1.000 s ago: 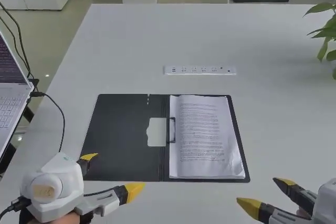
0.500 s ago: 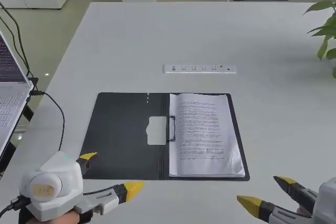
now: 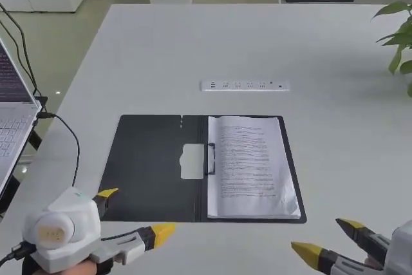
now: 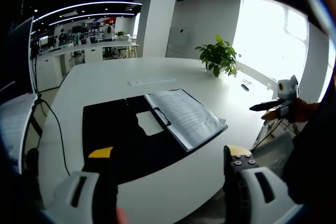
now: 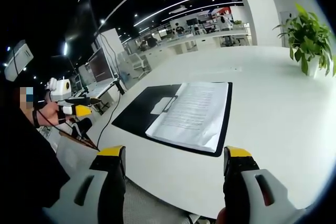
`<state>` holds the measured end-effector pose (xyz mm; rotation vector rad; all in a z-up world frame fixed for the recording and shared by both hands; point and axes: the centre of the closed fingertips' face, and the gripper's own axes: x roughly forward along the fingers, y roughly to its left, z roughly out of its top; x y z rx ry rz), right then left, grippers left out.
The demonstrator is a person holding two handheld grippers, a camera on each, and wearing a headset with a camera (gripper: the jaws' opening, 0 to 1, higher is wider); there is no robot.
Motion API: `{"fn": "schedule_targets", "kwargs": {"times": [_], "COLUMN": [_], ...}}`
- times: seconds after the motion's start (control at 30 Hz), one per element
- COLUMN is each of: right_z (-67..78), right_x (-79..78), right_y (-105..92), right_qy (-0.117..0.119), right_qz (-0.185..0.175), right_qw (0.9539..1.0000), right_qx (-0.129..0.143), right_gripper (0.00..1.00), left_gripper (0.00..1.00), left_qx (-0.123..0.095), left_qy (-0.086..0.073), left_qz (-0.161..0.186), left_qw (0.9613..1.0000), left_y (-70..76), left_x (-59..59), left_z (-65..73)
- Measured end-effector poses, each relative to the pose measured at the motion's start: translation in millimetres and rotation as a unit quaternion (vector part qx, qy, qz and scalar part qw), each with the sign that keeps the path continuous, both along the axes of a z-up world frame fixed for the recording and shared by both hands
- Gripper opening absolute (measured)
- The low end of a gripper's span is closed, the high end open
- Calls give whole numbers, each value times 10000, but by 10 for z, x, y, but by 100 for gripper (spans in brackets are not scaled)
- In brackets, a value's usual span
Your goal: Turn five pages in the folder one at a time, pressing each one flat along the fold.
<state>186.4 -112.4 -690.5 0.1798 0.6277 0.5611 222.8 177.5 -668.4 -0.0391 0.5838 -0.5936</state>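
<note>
A black folder [image 3: 154, 172] lies open on the white table, with a stack of printed pages [image 3: 251, 165] clipped on its right half and a white label on the left flap. The folder [image 4: 131, 140] and its pages [image 4: 184, 116] lie ahead in the left gripper view; the folder [image 5: 142, 109] and pages [image 5: 191, 114] lie ahead in the right gripper view too. My left gripper [image 3: 135, 214] hovers open at the near left, just off the folder's corner. Open as well, my right gripper [image 3: 328, 239] hangs at the near right, below the pages. Neither holds anything.
A white power strip [image 3: 244, 85] lies beyond the folder. A laptop [image 3: 11, 127] with a black cable [image 3: 67, 136] sits at the left edge. Plant leaves [image 3: 399, 37] reach in at the far right. The table's near edge runs under both grippers.
</note>
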Motion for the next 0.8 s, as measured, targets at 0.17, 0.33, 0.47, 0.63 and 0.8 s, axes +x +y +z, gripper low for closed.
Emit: {"fn": "schedule_targets", "kwargs": {"times": [0.17,0.33,0.47,0.63,0.8], "right_z": [2,5,16,29,36], "right_x": [-4,-4,-11,-16,-11], "right_y": [20,30,42,43,38], "right_qy": [3,-3,-3,-28,-54], "right_qz": [26,65,90,90,84], "right_qw": [10000,10000,10000,10000,9999], "right_qx": [-4,-7,0,18,13], "right_gripper": [76,76,75,75,75], "left_gripper": [84,84,84,84,84], "left_qx": [-44,-26,-41,-42,-24], "left_qy": [-19,-28,-38,-49,-89], "left_qz": [20,-16,-15,-49,-121], "left_qw": [10000,10000,10000,10000,9999], "left_y": [-11,-33,-48,-80,-130], "left_x": [1,1,-3,-4,37], "left_z": [26,28,37,39,49]}}
